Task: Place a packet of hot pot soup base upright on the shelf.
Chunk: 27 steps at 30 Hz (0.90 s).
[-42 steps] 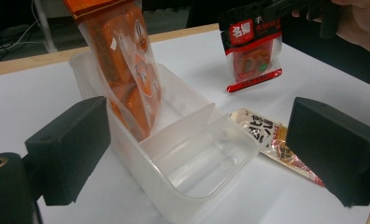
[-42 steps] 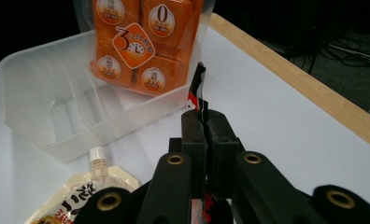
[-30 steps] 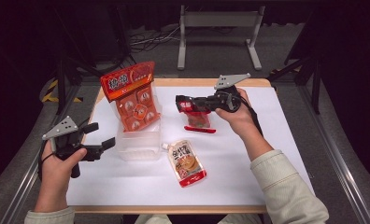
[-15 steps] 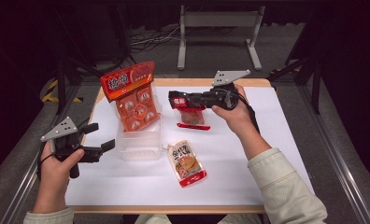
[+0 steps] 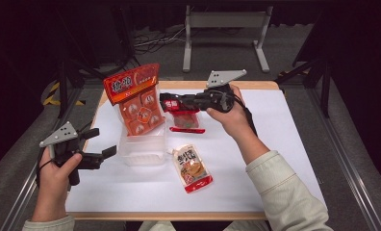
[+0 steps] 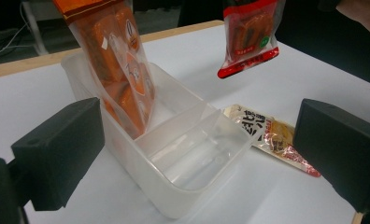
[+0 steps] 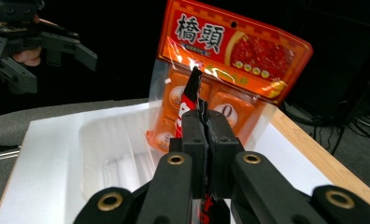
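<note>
My right gripper (image 5: pixel 167 102) is shut on the top edge of a small red snack packet (image 5: pixel 184 119), which hangs above the table just right of the clear plastic container (image 5: pixel 143 150). In the right gripper view the jaws (image 7: pixel 205 133) pinch the packet's edge (image 7: pixel 190 95). A large orange bag (image 5: pixel 135 98) stands upright in the container's far compartment. My left gripper (image 5: pixel 103 142) hovers left of the container, open; its jaws have just been opening with nothing held between them. The left gripper view looks past its jaws (image 6: pixel 199 154) at the container (image 6: pixel 174 196).
An orange-and-white sauce pouch (image 5: pixel 192 168) lies flat on the white table cover (image 5: pixel 275 144), in front and to the right of the container. The container's near compartment (image 6: pixel 192 158) holds nothing. A metal stand (image 5: pixel 224 29) is on the floor beyond the table.
The right gripper has carried the red packet leftward and a little up, closer to the container and the orange bag. The left hand has stayed where it was.
</note>
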Tool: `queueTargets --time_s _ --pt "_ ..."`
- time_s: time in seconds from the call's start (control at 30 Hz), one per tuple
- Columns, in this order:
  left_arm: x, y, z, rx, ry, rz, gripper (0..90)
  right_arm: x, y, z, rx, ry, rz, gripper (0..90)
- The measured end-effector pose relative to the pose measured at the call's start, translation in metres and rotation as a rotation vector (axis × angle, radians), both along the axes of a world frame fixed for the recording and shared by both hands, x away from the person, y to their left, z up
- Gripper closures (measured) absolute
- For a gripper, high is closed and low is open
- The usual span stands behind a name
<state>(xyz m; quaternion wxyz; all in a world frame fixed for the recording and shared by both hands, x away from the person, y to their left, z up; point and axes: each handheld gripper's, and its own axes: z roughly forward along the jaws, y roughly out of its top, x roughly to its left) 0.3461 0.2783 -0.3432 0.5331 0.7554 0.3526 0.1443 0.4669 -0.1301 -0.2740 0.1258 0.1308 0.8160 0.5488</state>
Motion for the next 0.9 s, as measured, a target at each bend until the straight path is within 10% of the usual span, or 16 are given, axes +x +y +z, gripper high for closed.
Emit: queueTargets --time_s 0.9 --pt "0.004 0.001 -0.003 0.039 0.009 -0.024 1.7 0.002 0.062 0.000 0.011 -0.031 0.077 87.8"
